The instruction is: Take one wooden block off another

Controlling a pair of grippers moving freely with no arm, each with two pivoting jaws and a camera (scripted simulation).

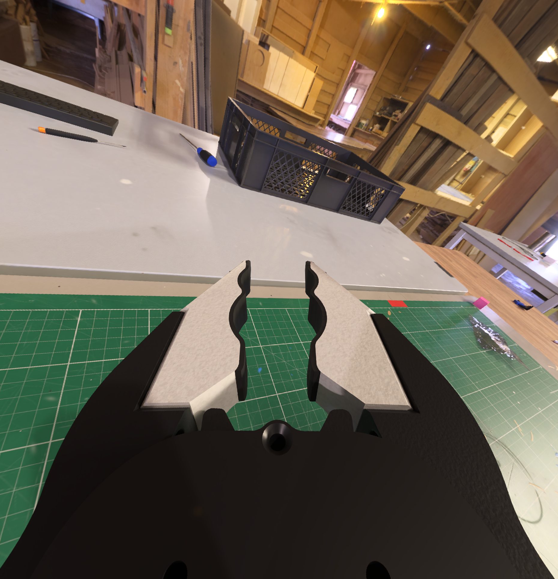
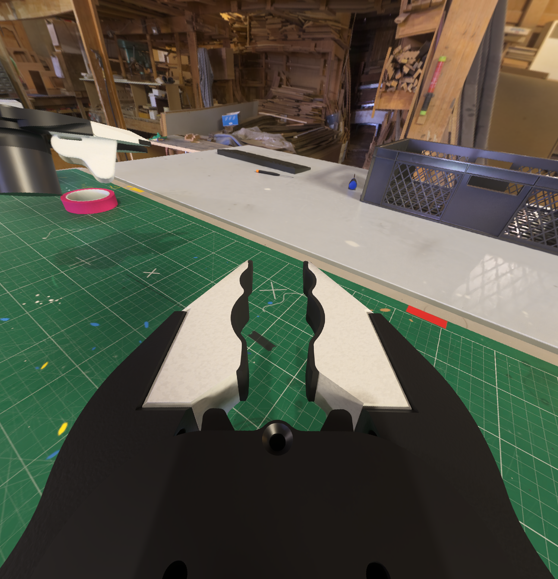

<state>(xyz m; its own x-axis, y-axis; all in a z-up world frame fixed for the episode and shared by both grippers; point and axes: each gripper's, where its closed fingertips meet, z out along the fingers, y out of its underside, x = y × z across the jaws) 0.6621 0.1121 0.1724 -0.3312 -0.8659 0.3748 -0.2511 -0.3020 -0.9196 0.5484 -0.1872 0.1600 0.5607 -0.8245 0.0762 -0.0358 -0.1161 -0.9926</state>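
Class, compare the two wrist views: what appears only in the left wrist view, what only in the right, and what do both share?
Only the left wrist view shows the crumpled silvery foil scrap on the green cutting mat. Only the right shows the pink tape roll and the left gripper from outside. Both share the dark plastic lattice crate, blue-handled screwdriver and open grippers; no wooden blocks appear.
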